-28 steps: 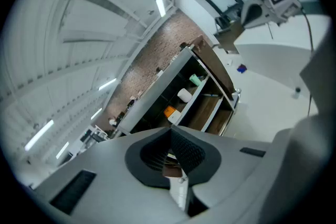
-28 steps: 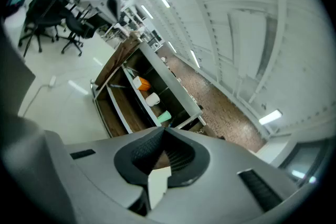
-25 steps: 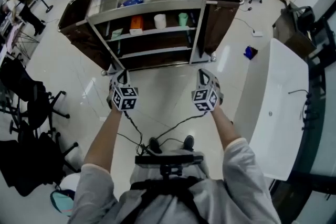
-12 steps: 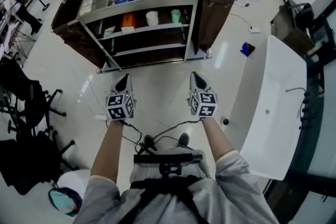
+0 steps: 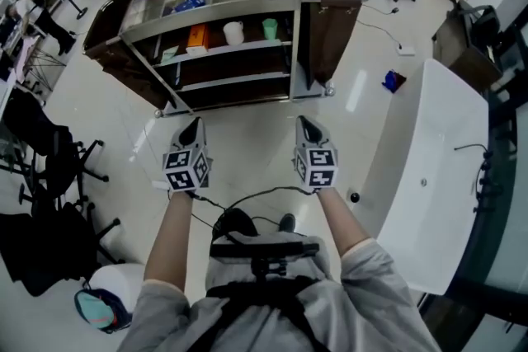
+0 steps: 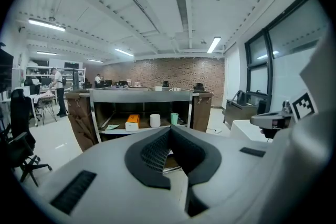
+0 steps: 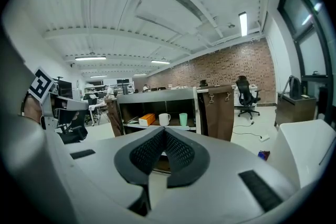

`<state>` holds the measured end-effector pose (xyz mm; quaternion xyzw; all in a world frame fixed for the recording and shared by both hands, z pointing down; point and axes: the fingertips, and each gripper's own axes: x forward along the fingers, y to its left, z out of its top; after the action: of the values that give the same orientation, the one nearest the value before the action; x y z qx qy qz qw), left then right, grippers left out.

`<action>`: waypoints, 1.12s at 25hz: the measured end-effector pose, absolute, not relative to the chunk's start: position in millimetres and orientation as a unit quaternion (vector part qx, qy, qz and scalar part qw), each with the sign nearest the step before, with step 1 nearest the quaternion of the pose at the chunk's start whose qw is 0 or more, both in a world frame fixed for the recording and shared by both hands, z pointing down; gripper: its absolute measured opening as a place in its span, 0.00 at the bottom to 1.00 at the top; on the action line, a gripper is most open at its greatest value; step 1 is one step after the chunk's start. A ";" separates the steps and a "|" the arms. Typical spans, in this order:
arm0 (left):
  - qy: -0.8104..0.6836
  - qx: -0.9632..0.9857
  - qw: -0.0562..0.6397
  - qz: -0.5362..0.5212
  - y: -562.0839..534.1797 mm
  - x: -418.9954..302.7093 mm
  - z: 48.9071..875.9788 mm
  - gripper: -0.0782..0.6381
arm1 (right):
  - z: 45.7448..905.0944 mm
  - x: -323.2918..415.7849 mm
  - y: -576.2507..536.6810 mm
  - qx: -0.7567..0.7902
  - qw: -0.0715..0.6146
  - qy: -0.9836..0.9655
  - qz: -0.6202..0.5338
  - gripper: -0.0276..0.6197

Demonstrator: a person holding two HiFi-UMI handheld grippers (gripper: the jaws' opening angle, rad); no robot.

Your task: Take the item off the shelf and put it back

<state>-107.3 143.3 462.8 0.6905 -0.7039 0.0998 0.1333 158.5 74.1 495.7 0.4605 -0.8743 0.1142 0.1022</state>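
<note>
Left gripper and right gripper are closed, empty, well apart from the shelf. The mug looks rigid, slippery, breakable; grip its body.

an orange box, white cup and green cup sit in a row. all rest on the cart's upper shelf.

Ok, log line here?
left gripper shut, empty | right gripper shut, empty | cart ahead, untouched | shelf: orange box, white cup, green cup
</note>
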 end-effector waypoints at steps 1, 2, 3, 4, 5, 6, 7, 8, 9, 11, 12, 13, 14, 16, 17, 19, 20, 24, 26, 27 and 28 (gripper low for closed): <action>-0.704 0.691 0.132 0.101 141.9 -104.7 461.2 0.12 | 497.1 157.4 72.7 0.457 0.102 -0.877 0.113 0.06; -0.703 0.691 0.131 0.102 140.1 -102.4 459.4 0.12 | 497.9 156.0 71.7 0.453 0.102 -0.878 0.112 0.06; -0.703 0.692 0.130 0.102 137.7 -100.5 458.1 0.12 | 498.3 154.5 71.1 0.450 0.103 -0.880 0.111 0.06; -0.702 0.693 0.130 0.104 134.7 -99.1 457.5 0.12 | 498.6 152.7 70.6 0.448 0.106 -0.881 0.111 0.06; -0.700 0.694 0.129 0.105 130.9 -98.8 457.7 0.12 | 498.4 150.1 70.2 0.447 0.109 -0.881 0.111 0.06; -0.699 0.696 0.128 0.106 126.1 -99.7 458.3 0.12 | 498.1 146.3 69.2 0.446 0.111 -0.881 0.110 0.06; -0.696 0.698 0.128 0.107 120.5 -101.7 459.3 0.12 | 497.7 141.4 67.2 0.446 0.112 -0.882 0.108 0.06; -0.694 0.701 0.127 0.107 114.2 -104.3 460.7 0.12 | 497.7 135.9 64.3 0.445 0.113 -0.882 0.105 0.06; -0.691 0.703 0.129 0.106 107.2 -107.0 462.9 0.12 | 498.8 130.6 60.7 0.445 0.114 -0.882 0.102 0.06; -0.685 0.709 0.134 0.102 91.6 -112.2 469.1 0.12 | 503.8 121.2 50.9 0.448 0.122 -0.881 0.095 0.06; -0.680 0.713 0.138 0.100 83.3 -115.4 471.9 0.12 | 506.8 116.4 45.0 0.452 0.125 -0.878 0.094 0.06; -0.676 0.717 0.142 0.097 74.7 -119.4 473.8 0.12 | 508.9 111.1 38.7 0.457 0.126 -0.875 0.097 0.06; -0.671 0.721 0.145 0.095 65.7 -123.8 474.9 0.12 | 510.4 105.2 32.1 0.463 0.127 -0.871 0.102 0.06; -0.659 0.732 0.146 0.097 46.3 -133.4 476.0 0.12 | 513.2 91.5 18.5 0.472 0.125 -0.866 0.110 0.06; -0.652 0.738 0.146 0.099 36.5 -138.8 476.5 0.12 | 514.9 83.8 11.8 0.476 0.124 -0.863 0.113 0.06; -0.639 0.748 0.143 0.102 17.2 -151.1 477.3 0.12 | 519.4 67.2 -3.1 0.486 0.124 -0.858 0.114 0.06; -0.634 0.753 0.143 0.102 7.8 -157.5 477.9 0.12 | 522.0 59.0 -10.9 0.491 0.125 -0.854 0.114 0.06; -0.613 0.769 0.142 0.108 -23.9 -178.4 482.7 0.12 | 531.0 30.7 -38.0 0.504 0.129 -0.845 0.121 0.06; -0.602 0.778 0.138 0.113 -36.4 -187.9 484.4 0.12 | 534.8 17.1 -51.0 0.510 0.129 -0.842 0.120 0.06; -0.597 0.782 0.136 0.115 -41.5 -192.5 485.5 0.12 | 536.7 10.6 -57.3 0.513 0.129 -0.840 0.119 0.06; -0.592 0.786 0.136 0.117 -45.8 -196.8 486.7 0.12 | 538.2 4.9 -63.5 0.516 0.130 -0.839 0.115 0.06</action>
<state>-196.8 -45.8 486.7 0.7856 -0.5921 0.1169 0.1362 4.9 -63.5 538.2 0.5164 -0.8385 0.1150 0.1303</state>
